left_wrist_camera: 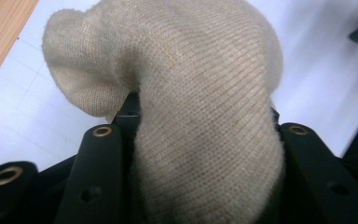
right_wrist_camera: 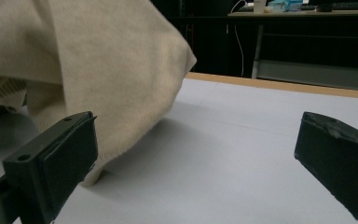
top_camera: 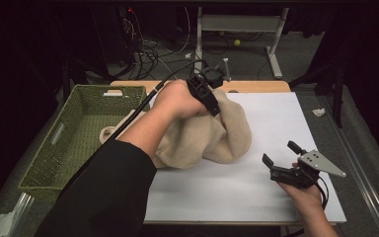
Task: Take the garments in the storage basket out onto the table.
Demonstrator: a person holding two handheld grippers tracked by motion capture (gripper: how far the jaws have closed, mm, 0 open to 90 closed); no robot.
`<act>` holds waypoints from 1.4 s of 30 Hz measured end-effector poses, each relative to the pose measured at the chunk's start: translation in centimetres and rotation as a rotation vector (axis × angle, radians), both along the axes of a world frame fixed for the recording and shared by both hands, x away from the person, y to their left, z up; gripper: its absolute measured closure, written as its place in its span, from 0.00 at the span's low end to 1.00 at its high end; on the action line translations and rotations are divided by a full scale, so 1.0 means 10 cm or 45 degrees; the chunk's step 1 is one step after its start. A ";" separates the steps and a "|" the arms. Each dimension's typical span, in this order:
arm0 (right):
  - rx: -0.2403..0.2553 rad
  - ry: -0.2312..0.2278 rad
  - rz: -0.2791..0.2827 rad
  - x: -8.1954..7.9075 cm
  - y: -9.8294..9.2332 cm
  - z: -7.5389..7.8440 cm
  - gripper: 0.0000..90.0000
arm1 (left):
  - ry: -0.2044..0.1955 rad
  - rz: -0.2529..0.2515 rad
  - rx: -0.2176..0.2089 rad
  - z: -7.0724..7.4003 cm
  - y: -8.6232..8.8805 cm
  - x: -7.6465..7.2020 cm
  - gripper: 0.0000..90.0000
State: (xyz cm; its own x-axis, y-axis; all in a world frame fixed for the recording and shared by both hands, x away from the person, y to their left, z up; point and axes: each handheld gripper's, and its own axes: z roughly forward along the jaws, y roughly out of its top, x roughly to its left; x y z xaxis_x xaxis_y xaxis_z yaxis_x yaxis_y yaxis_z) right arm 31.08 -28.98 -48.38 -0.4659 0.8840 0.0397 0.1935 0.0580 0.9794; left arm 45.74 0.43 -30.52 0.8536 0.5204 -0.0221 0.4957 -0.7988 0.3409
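Observation:
A beige knitted cloth [top_camera: 217, 140] lies bunched on the white mat [top_camera: 276, 111], left of its middle. My left gripper [top_camera: 213, 107] points down into the top of the heap, shut on a thick fold of it. In the left gripper view the cloth [left_wrist_camera: 191, 56] fills the gap between the black jaws of that gripper [left_wrist_camera: 203, 114] and bulges out over them. My right gripper [top_camera: 279, 152] rests low at the mat's right front, open and empty. In the right gripper view the cloth [right_wrist_camera: 98, 60] hangs to the left, beyond the wide-apart jaws of that gripper [right_wrist_camera: 196, 154].
A green woven basket [top_camera: 86, 123] stands left of the mat, with a pale strip of the cloth draped at its inner edge. The wooden table edge [top_camera: 256, 86] runs along the back. Cables and a white stand's legs lie on the floor beyond.

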 end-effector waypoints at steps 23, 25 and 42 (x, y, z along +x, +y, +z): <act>-0.007 0.016 0.015 0.01 0.04 -0.02 0.00 | -0.178 0.215 -0.304 -0.98 0.39 -0.13 0.55; -0.008 0.016 0.016 0.01 0.04 -0.02 0.00 | -0.191 0.211 -0.308 -1.00 0.37 -0.15 0.55; -0.019 0.019 0.032 0.02 0.06 -0.03 0.00 | -0.314 0.301 -0.613 -1.45 0.28 -0.31 0.54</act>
State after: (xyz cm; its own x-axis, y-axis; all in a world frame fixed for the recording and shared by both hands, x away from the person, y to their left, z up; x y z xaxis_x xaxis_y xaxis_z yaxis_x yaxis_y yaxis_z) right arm 31.27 -28.37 -48.67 -0.4871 0.8727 0.0338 0.2062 0.0773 0.9755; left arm 42.66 3.28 -45.04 0.7253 0.6781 -0.1184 0.5017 -0.4029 0.7655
